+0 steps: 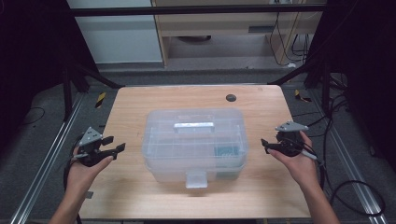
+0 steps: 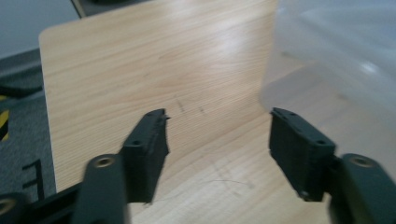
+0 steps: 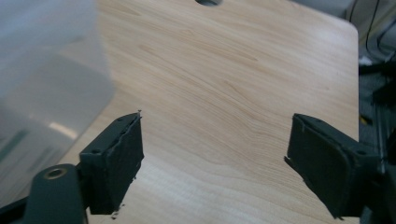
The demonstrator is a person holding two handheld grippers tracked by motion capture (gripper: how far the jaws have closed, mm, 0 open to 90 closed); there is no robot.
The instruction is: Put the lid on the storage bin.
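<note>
A clear plastic box (image 1: 194, 143) sits lid-shut at the desk's (image 1: 140, 100) middle. The left hand-held gripper (image 1: 113, 144) and right hand-held gripper (image 1: 267, 145) flank it, jaws apart, seemingly ready to grip its sides.

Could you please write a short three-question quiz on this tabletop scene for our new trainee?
1. True or false: the left gripper is shut on the clear plastic box.
2. Where does the box's front latch face? A) the person B) the far edge of the table C) the right gripper
3. Fill in: the right gripper's jaws stand ____.

Key: 1 false: it is open, beside the box. 2 A. 3 open.
</note>
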